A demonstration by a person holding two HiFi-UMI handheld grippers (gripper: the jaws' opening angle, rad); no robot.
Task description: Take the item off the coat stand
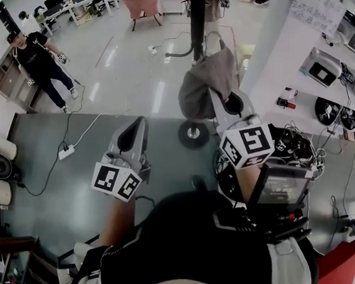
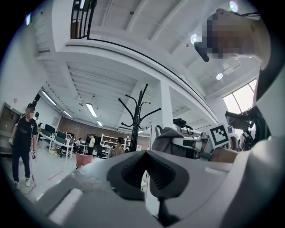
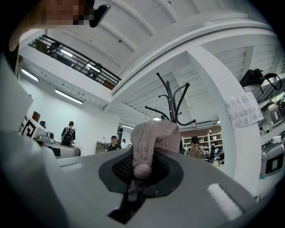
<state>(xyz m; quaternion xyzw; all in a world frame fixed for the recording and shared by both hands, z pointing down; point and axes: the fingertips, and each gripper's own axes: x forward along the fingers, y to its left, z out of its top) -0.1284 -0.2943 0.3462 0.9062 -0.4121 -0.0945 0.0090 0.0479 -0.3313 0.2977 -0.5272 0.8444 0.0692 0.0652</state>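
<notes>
A pinkish-grey cap (image 1: 203,84) hangs from my right gripper (image 1: 223,93), which is shut on it. In the right gripper view a fold of the cap (image 3: 151,138) sits pinched between the dark pads of that gripper (image 3: 141,171). The black coat stand (image 1: 196,21) rises just behind, its round base (image 1: 194,134) on the floor; its hooks (image 3: 171,100) show bare behind the cap. From the left gripper view the cap (image 2: 167,136) hangs apart from the stand (image 2: 136,116), to its right. My left gripper (image 1: 143,121) is held lower left, shut, with nothing in it (image 2: 144,176).
A person in black (image 1: 41,63) stands at the far left. A white power strip (image 1: 66,152) and cables lie on the floor. A white pillar (image 1: 271,47) stands right of the stand, with cluttered desks (image 1: 332,91) beyond it. A red chair (image 1: 333,272) is at lower right.
</notes>
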